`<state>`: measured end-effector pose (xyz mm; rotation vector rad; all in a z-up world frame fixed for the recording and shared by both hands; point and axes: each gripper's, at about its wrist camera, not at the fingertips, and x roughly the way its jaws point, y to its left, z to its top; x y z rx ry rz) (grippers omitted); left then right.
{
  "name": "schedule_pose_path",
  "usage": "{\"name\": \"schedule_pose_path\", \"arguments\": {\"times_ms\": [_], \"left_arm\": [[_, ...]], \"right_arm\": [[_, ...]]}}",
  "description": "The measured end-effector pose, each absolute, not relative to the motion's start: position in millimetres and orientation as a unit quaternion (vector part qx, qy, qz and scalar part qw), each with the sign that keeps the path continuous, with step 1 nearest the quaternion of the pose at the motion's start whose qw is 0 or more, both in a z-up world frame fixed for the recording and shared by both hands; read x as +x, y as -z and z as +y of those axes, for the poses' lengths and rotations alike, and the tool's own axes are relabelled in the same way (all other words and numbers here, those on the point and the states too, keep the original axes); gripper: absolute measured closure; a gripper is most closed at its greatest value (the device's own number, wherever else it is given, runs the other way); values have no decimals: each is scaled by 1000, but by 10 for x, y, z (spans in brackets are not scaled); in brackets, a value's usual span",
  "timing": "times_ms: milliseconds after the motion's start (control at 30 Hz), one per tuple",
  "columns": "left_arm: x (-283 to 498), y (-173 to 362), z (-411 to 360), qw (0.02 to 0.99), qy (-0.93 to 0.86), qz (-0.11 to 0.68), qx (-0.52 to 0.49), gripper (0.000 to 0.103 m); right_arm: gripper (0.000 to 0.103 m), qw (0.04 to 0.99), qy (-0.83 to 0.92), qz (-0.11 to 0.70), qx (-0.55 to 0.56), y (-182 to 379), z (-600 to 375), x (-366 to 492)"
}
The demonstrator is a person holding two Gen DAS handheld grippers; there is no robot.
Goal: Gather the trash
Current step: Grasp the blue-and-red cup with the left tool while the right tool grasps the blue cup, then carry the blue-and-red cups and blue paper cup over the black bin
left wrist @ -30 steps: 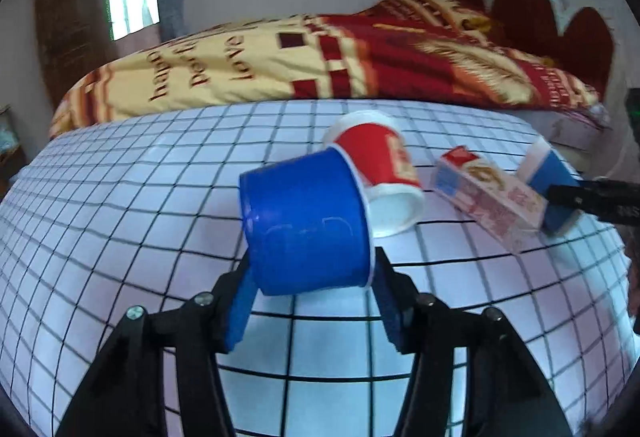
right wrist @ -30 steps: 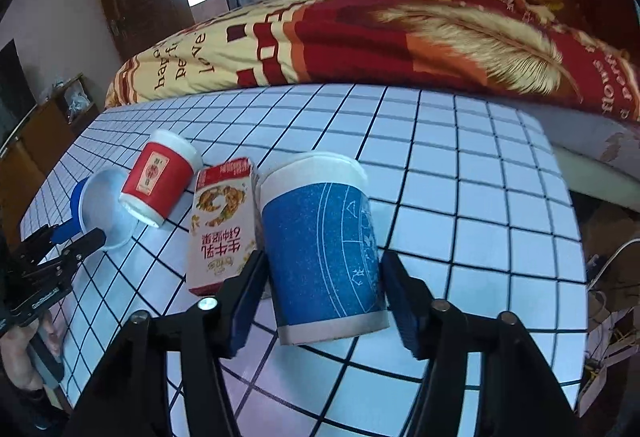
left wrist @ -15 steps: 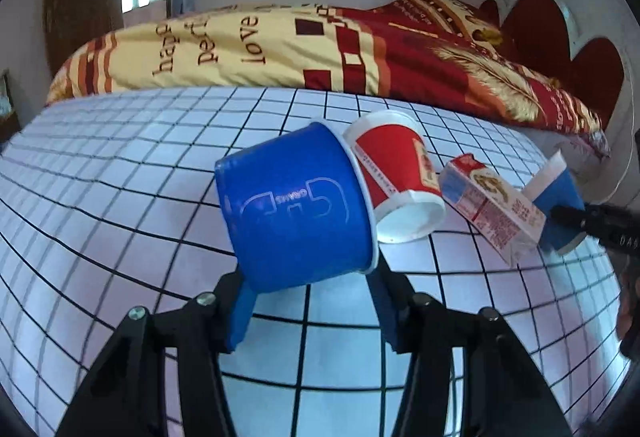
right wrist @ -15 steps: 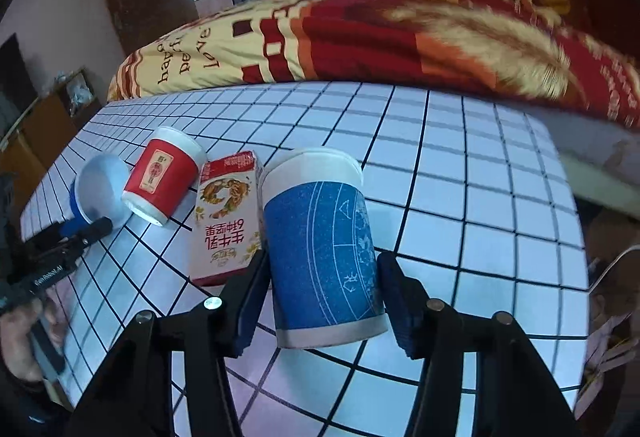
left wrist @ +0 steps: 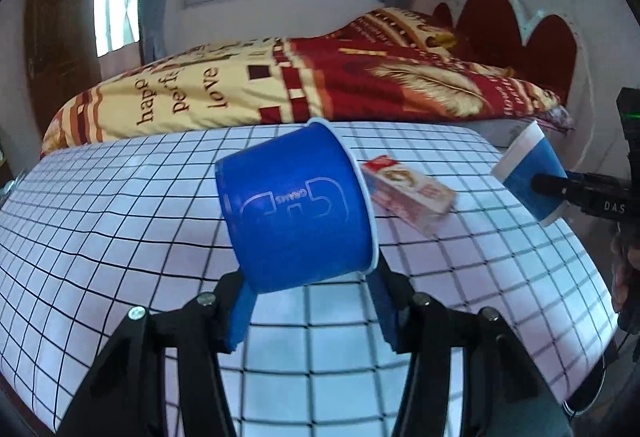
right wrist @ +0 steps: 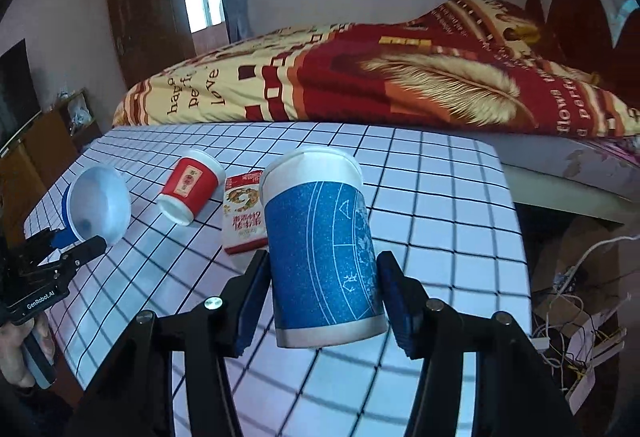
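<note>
My left gripper (left wrist: 308, 301) is shut on a wide blue paper bowl (left wrist: 296, 205), held tipped on its side above the table. My right gripper (right wrist: 324, 297) is shut on a tall blue paper cup (right wrist: 320, 257) with a white rim, lifted off the table. The bowl's white inside (right wrist: 98, 203) shows in the right wrist view and the cup (left wrist: 530, 173) in the left wrist view. A red paper cup (right wrist: 190, 187) lies tipped on the table. A red and white carton (right wrist: 244, 213) lies flat beside it; the carton (left wrist: 408, 193) also shows in the left wrist view.
The table has a white cloth with a black grid (right wrist: 440, 197). A bed with a red and yellow quilt (right wrist: 360, 77) stands right behind it. Cables and clutter (right wrist: 580, 317) lie on the floor past the table's right edge.
Both grippers have lifted their loads off the table. The bowl has risen and now hides the red cup in the left wrist view. The blue cup has risen clear of the carton.
</note>
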<state>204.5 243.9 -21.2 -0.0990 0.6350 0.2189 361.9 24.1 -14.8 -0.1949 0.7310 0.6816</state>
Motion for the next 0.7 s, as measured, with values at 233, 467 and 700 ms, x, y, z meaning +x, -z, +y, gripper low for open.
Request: {"name": "schedule_pose_path", "arguments": {"times_ms": [233, 467, 700], "left_arm": [[1755, 70, 1914, 951, -73, 297, -32, 50], [1521, 20, 1384, 955, -37, 295, -18, 50], [1355, -77, 953, 958, -4, 287, -7, 50]], "right_arm": [[47, 890, -306, 330, -75, 9, -291, 3122], [47, 905, -278, 318, -53, -106, -858, 2682], [47, 916, -257, 305, -37, -216, -1392, 2247]]}}
